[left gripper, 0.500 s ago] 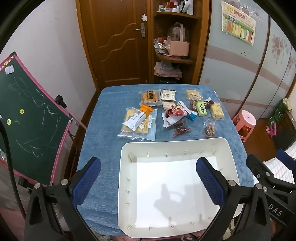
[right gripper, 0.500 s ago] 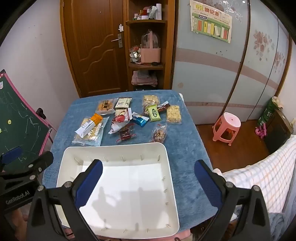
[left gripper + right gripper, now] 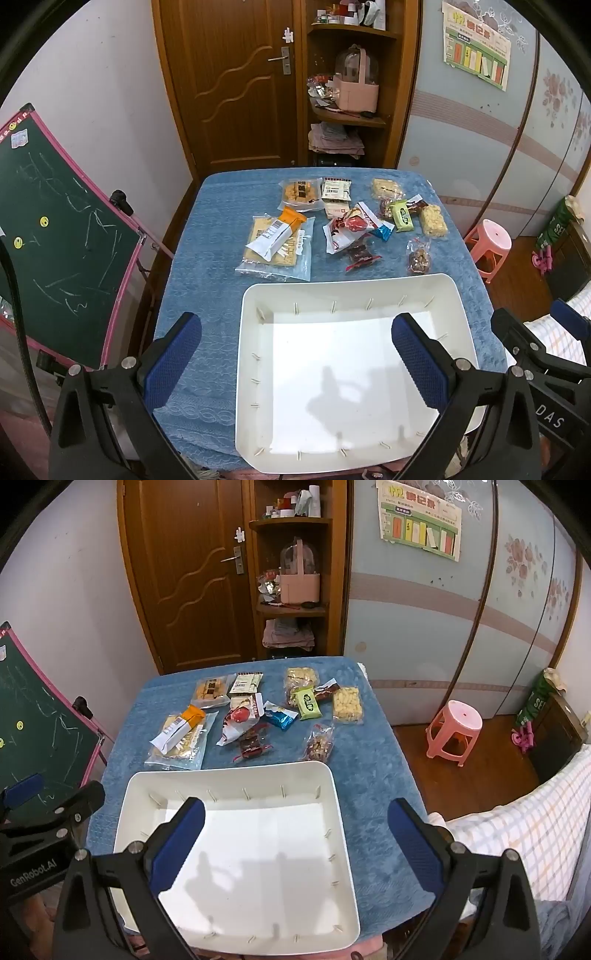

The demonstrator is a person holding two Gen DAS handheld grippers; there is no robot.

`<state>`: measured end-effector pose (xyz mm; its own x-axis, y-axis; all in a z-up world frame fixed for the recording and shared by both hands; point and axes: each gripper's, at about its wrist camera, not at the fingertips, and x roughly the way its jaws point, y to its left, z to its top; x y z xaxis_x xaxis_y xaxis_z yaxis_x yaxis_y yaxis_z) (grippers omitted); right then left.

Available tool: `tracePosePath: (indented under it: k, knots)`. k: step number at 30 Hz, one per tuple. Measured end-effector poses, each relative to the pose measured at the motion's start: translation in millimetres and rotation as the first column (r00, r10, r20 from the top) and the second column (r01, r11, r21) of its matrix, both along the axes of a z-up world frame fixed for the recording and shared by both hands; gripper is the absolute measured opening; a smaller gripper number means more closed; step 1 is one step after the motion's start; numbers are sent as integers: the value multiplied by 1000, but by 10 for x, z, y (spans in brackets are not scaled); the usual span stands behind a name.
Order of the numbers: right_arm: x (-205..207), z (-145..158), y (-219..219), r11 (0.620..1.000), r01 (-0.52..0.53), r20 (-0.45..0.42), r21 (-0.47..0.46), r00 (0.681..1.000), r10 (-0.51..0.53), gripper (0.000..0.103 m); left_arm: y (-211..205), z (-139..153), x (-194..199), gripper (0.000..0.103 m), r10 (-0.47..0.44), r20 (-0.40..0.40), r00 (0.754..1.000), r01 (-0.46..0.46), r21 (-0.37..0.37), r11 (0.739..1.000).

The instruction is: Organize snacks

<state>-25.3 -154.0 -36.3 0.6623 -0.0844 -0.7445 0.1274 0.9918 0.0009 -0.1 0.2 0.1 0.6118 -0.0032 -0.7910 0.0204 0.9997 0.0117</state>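
Note:
An empty white tray (image 3: 255,302) (image 3: 340,801) sits at the near edge of the blue-covered table (image 3: 207,236) (image 3: 373,753). Several snack packets lie beyond it: a big clear cracker bag (image 3: 277,254) (image 3: 181,746) with an orange-and-white bar (image 3: 277,230) (image 3: 181,725) on top, a red-and-white packet (image 3: 347,225) (image 3: 240,716), a green packet (image 3: 402,215) (image 3: 308,702), a rice-crisp bar (image 3: 433,220) (image 3: 346,704). My left gripper (image 3: 297,363) is open and empty above the tray's near left. My right gripper (image 3: 295,851) is open and empty above the tray's near right.
A green chalkboard with a pink frame (image 3: 55,236) stands left of the table. A pink stool (image 3: 487,245) (image 3: 456,729) stands on the floor at the right. A checked cloth (image 3: 532,830) lies at the near right. Door and shelf stand behind.

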Motion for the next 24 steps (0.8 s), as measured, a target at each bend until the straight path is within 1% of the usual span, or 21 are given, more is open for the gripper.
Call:
tracePosePath:
  k: [15, 24]
  knots:
    - [9, -62, 0, 1000, 0, -4, 5, 1000, 0, 100, -2, 3, 3, 102, -4, 0, 1000, 4, 0, 1000]
    - [18, -89, -5, 1000, -1, -7, 9, 1000, 1, 100, -39, -29, 9, 102, -16, -23, 1000, 16, -1, 1000]
